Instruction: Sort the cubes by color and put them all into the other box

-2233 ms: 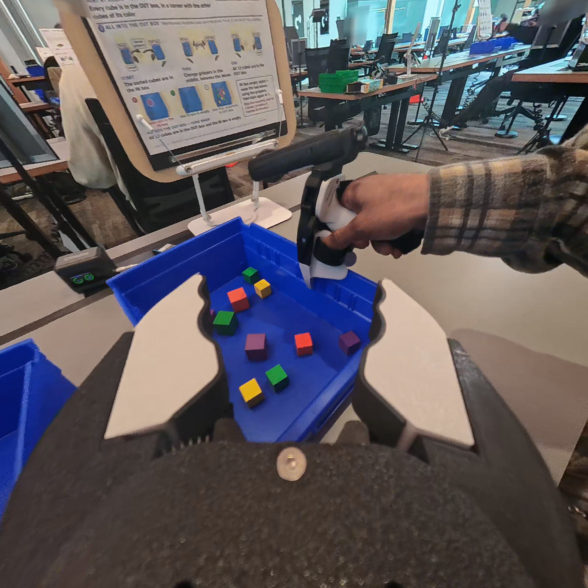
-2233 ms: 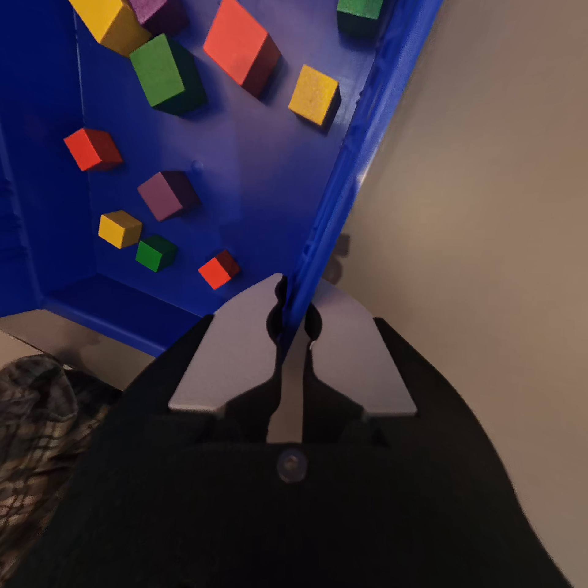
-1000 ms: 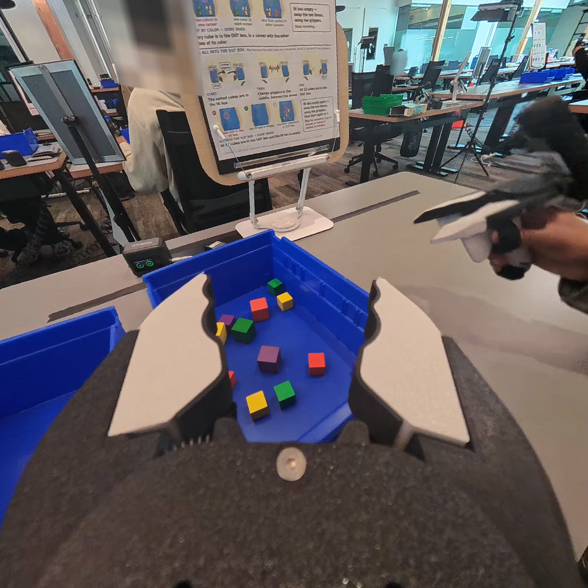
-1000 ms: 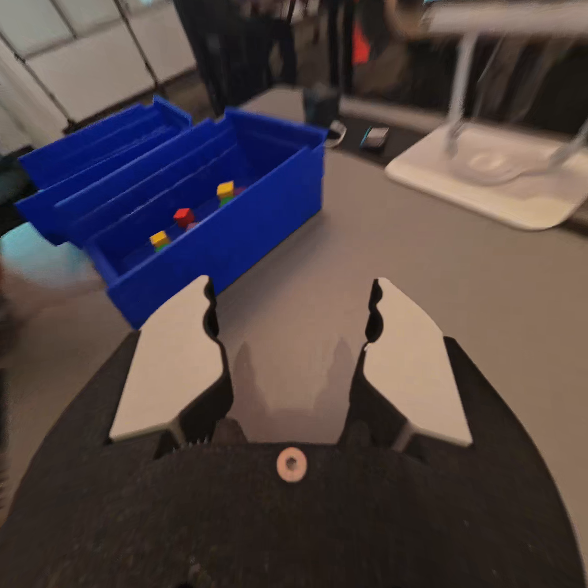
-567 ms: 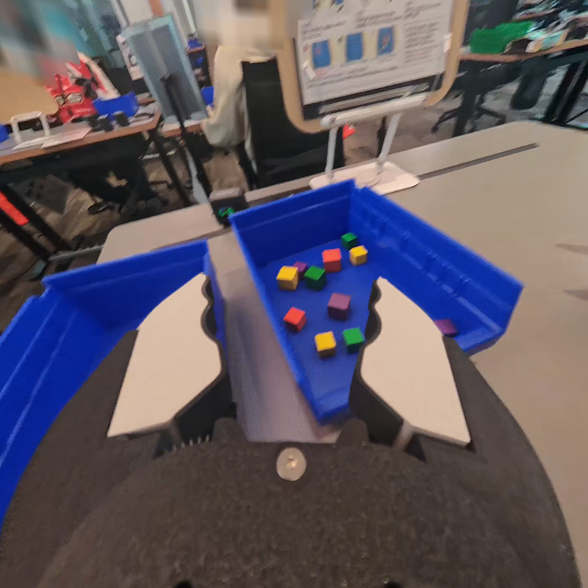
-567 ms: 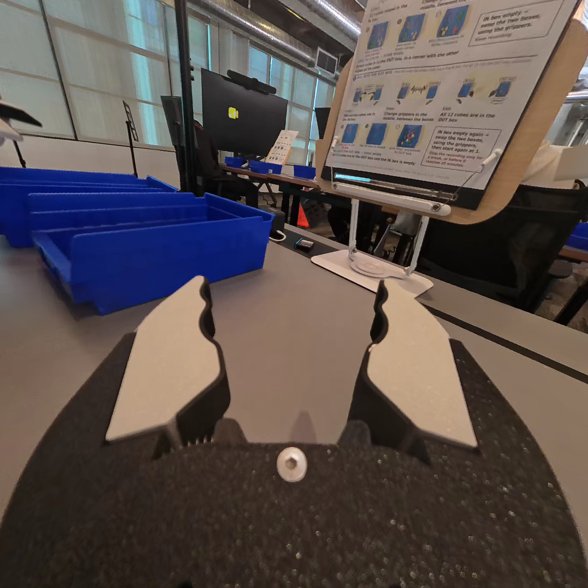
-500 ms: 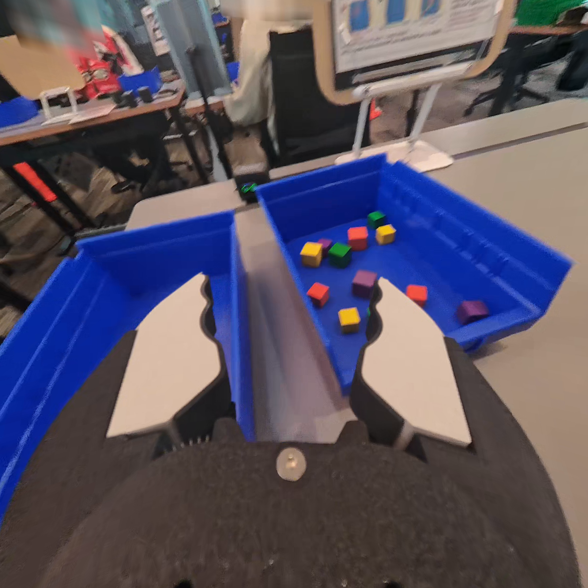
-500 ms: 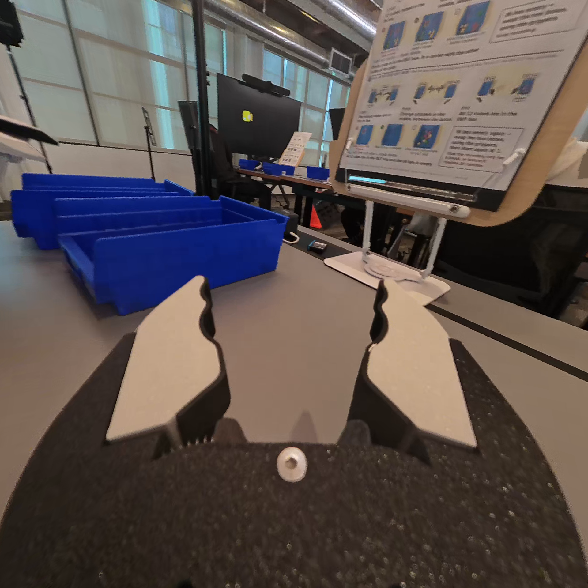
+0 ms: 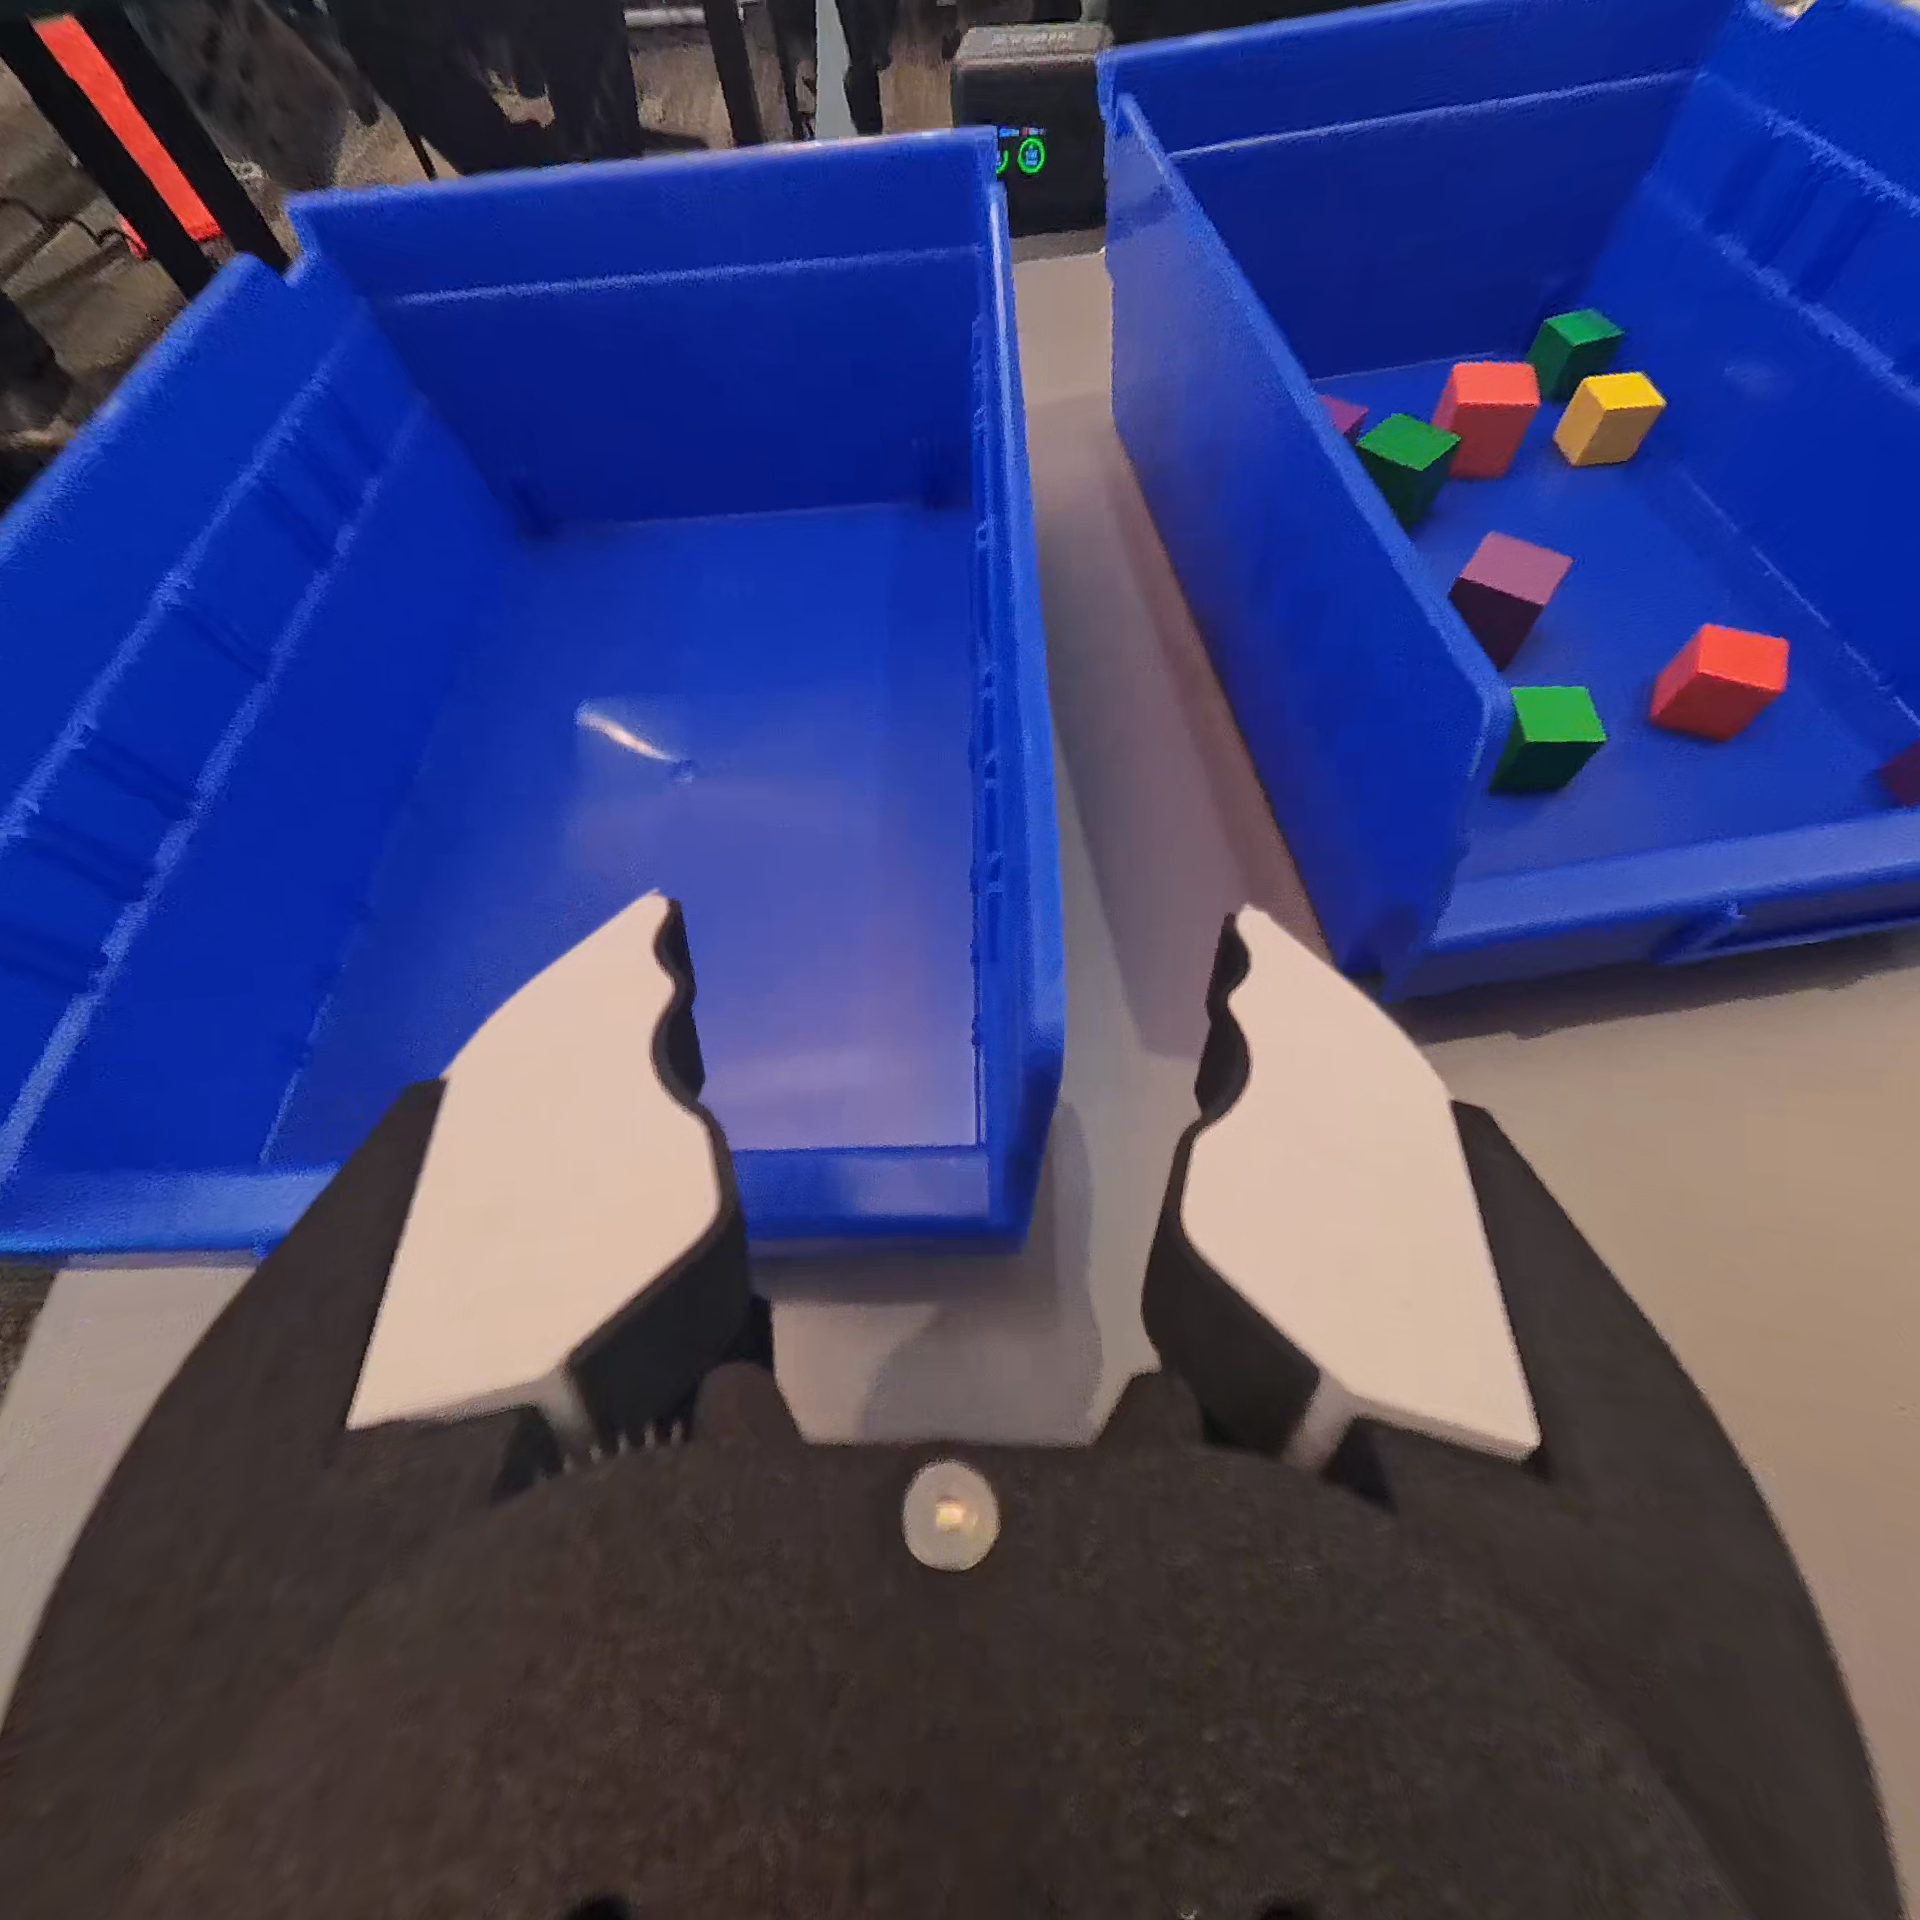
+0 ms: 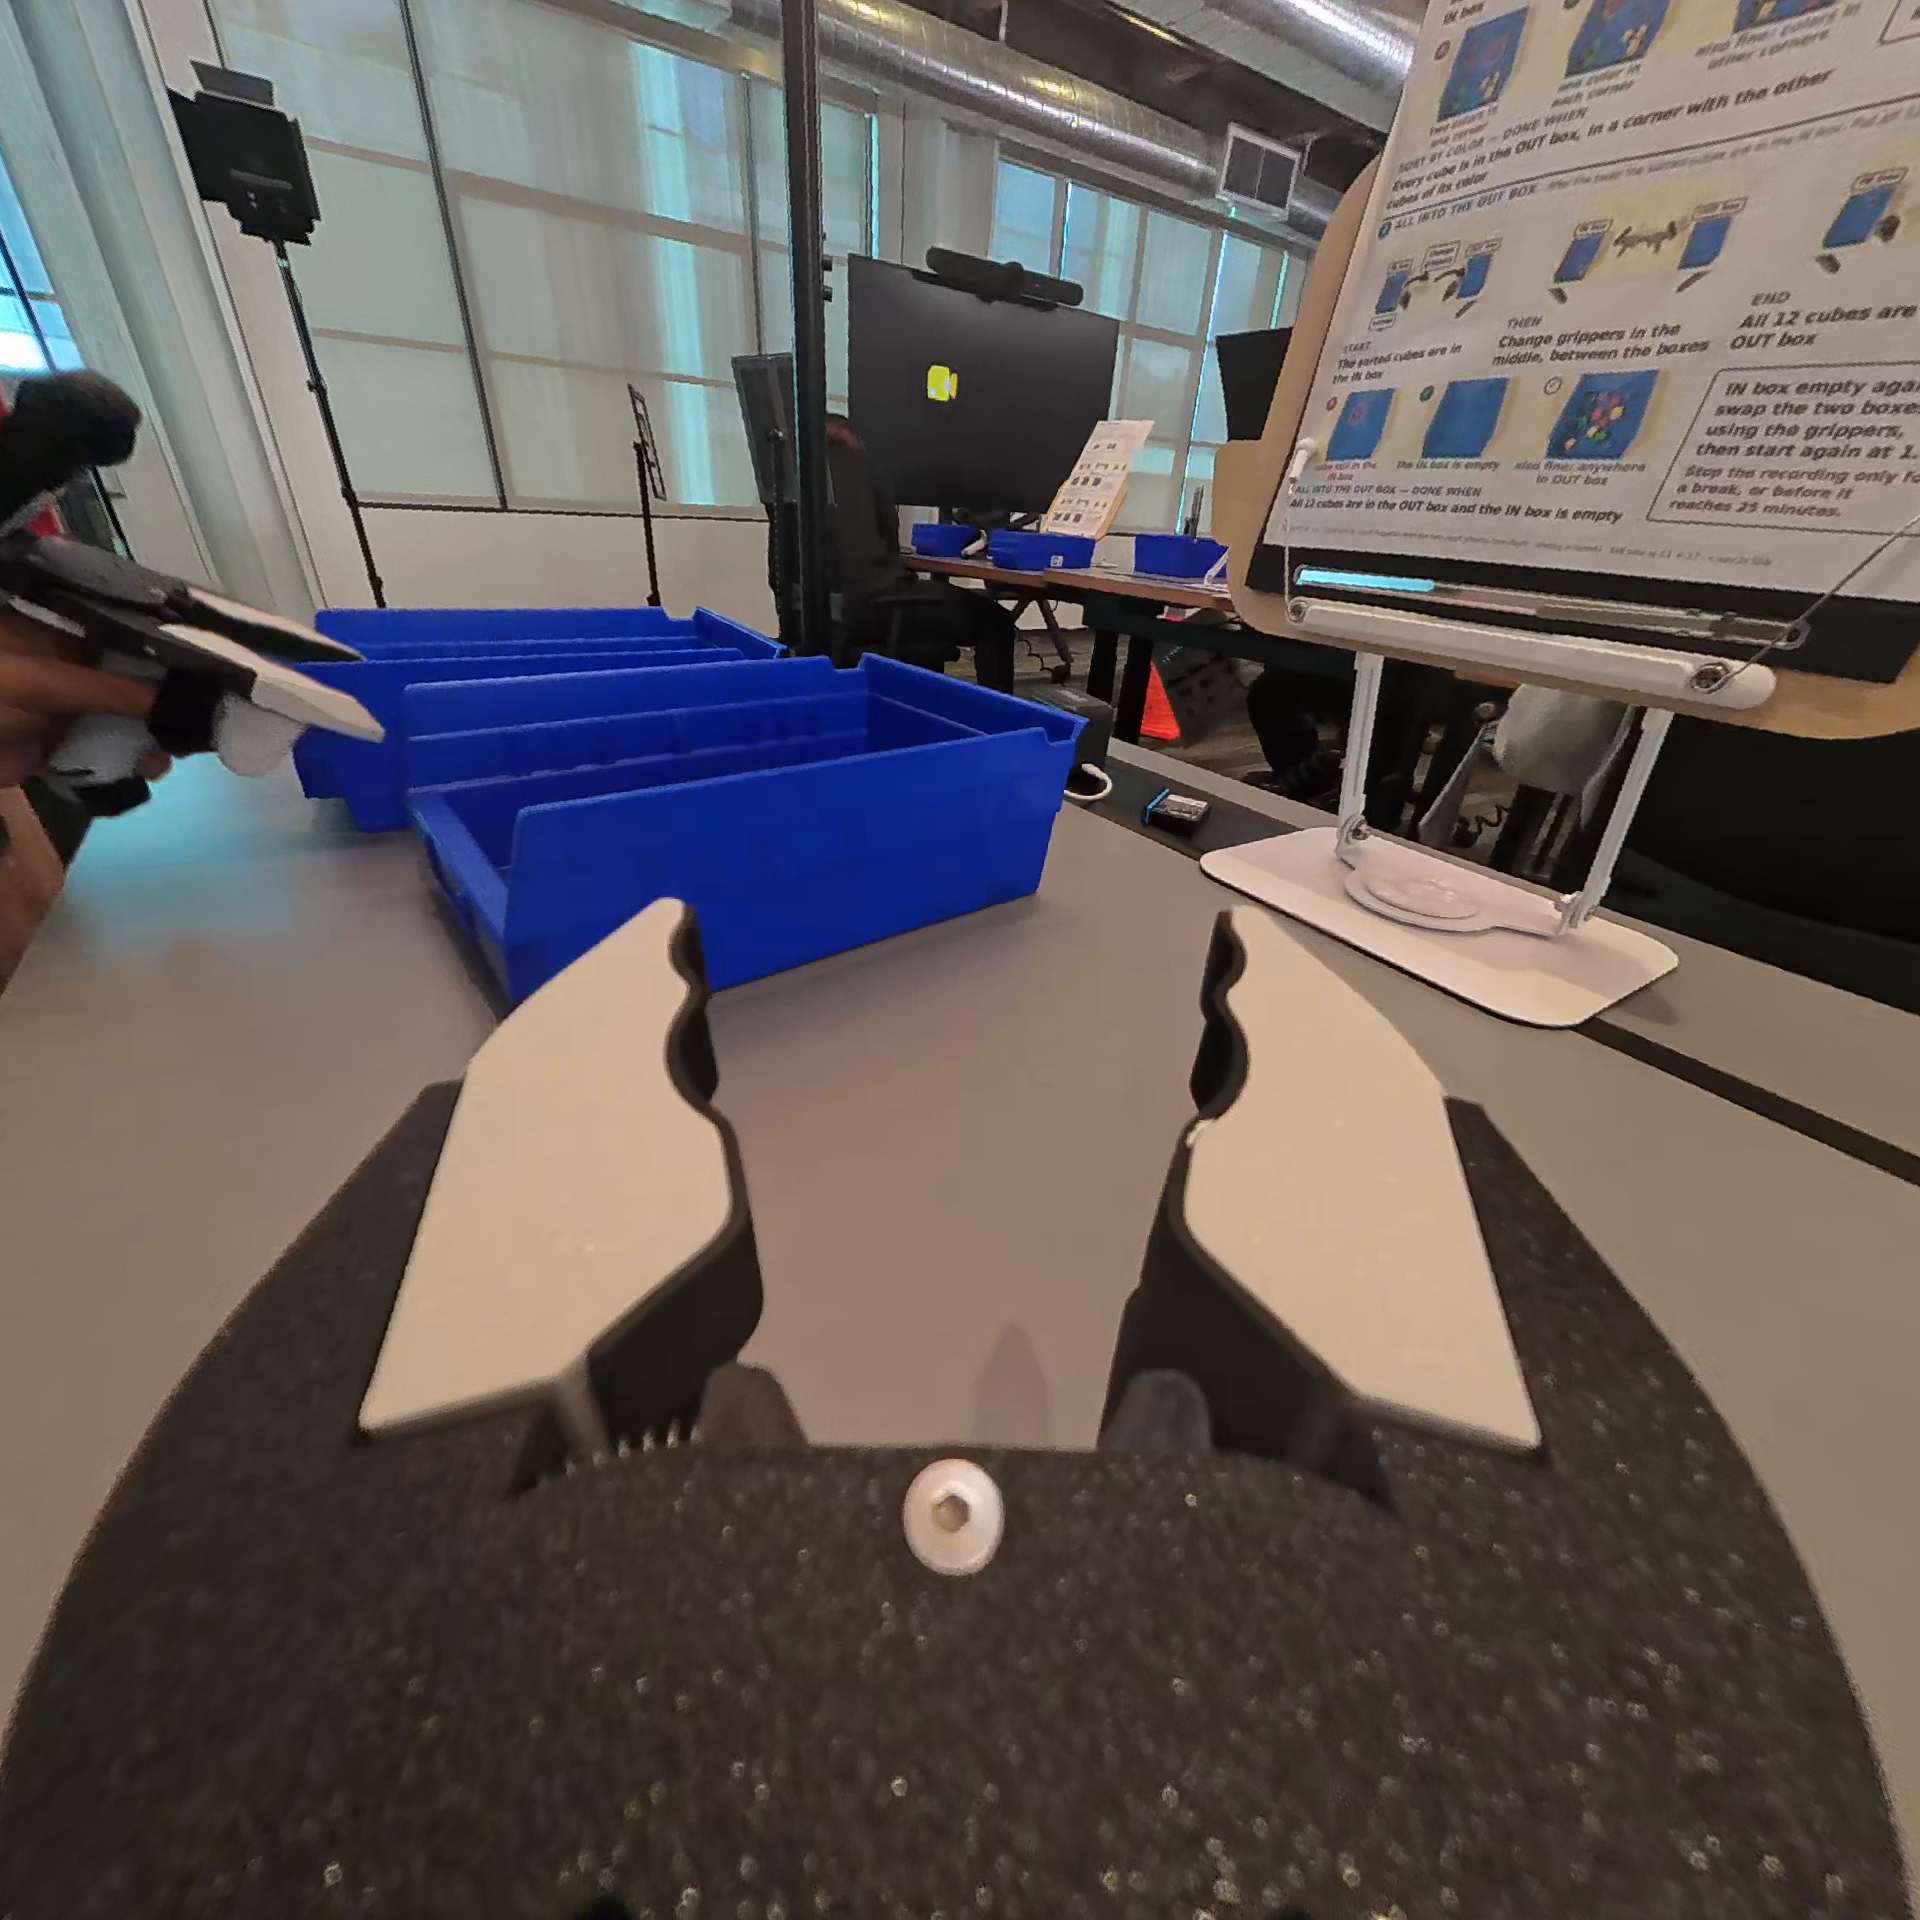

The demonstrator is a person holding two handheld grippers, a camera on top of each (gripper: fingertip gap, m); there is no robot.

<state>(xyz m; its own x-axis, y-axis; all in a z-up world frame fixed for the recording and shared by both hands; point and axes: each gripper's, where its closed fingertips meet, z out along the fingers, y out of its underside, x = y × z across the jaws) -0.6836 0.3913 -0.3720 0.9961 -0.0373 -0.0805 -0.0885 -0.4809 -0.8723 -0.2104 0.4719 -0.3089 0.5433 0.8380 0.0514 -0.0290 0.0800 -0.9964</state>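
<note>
Small coloured cubes lie loose on the floor of the right-hand blue box (image 9: 1288, 540), which stands on a grey table (image 9: 1714, 1122). Toward the box's far end, a green cube (image 9: 1574, 348), a yellow cube (image 9: 1608, 418), an orange-red cube (image 9: 1486, 416) and a second green cube (image 9: 1408, 462) cluster close together, with a sliver of a purple cube (image 9: 1345, 416) showing behind the box's left wall. A purple cube (image 9: 1509, 603) sits near the middle of the floor. Toward the near end are a third green cube (image 9: 1548, 736), close to the left wall, and another orange-red cube (image 9: 1720, 681) to its right.

Just left of this box, with a narrow strip of table between them, stands a second blue box (image 9: 208, 623) with nothing in it.

The left gripper (image 9: 951, 925) hovers above the near right corner of this second box, its two pale fingers spread wide and holding nothing.

The right gripper (image 10: 951, 925) is over bare table well to the right of both boxes, fingers likewise spread and holding nothing. Beyond it, a white stand (image 10: 1455, 914) holds an instruction board (image 10: 1621, 312) near the table's far edge. A small black device with green lights (image 9: 1023, 114) sits past the gap between the boxes.
</note>
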